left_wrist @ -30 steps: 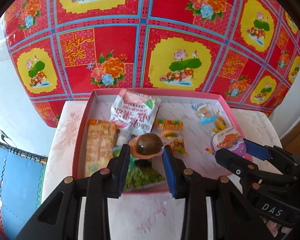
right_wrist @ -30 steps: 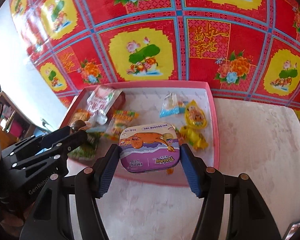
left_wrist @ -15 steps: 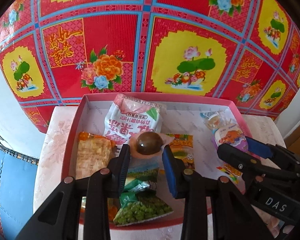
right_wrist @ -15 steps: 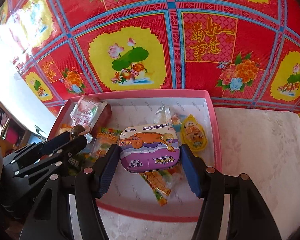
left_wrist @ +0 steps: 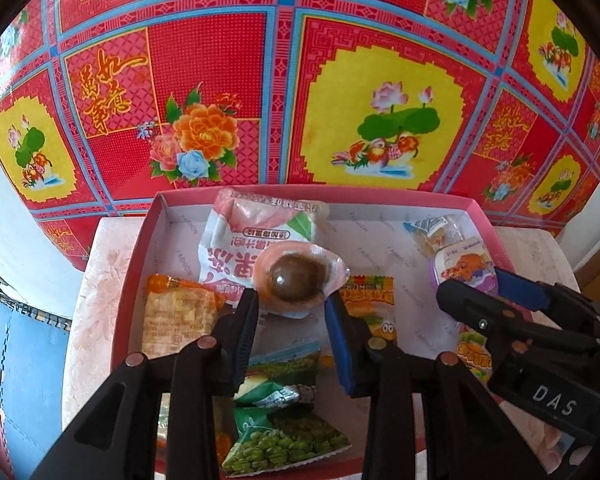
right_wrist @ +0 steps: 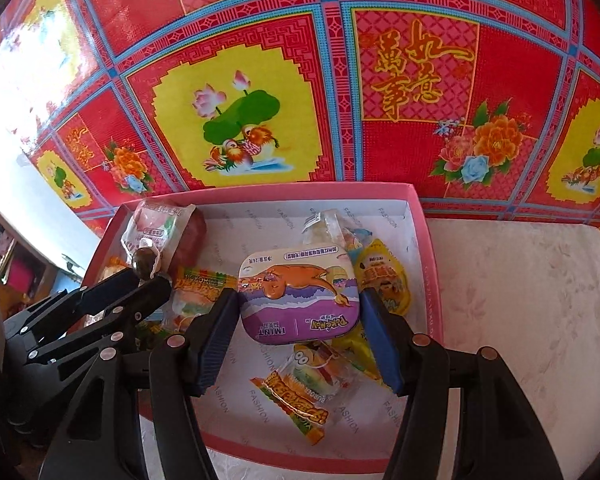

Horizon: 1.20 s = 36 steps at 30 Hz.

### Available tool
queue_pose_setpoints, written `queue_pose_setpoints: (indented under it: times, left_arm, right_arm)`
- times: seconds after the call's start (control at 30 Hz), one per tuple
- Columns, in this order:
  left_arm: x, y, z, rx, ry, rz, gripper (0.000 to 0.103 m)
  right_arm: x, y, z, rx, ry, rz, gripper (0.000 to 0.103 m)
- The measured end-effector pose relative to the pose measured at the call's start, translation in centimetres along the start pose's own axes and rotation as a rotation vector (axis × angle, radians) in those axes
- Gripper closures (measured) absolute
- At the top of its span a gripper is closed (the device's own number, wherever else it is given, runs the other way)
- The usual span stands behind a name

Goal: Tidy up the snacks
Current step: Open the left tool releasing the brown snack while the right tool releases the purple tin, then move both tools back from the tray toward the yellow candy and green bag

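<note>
While my left gripper pinches the clear pouch with the brown egg between narrowly set pads, my right gripper clamps the purple mint tin at about half its spread. Both snacks hang over the pink box, the egg toward its left side, the tin toward its right. Below lie a white pouch far left, a green pea bag near, and a burger gummy.
</note>
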<state>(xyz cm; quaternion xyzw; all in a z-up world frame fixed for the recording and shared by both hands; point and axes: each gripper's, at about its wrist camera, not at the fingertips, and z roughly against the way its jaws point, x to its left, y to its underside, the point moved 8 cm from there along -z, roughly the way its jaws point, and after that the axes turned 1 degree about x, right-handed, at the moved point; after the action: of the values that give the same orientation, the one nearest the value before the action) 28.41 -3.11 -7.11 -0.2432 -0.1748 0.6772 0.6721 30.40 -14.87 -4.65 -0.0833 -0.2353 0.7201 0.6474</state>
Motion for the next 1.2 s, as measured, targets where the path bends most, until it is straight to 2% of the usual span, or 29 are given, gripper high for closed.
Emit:
queue_pose_setpoints:
  times: [0.3,0.87,1.2]
  left_arm:
    - [0.2,-0.2,2.3,-0.008,0.004,0.015,0.057]
    - [-0.7,1.6,7.7,-0.02,0.015,0.026,0.057]
    - [-2.2,3.6,10.6,-0.014,0.038,0.017,0.057]
  right_arm:
    - [-0.1,-0.2,2.5,-0.047,-0.02,0.006,0.033]
    - [0.6,3.1,8.2,-0.063,-0.058,0.071,0.033]
    - [-1.5,6.3,10.8,-0.055,-0.038,0.043,0.033]
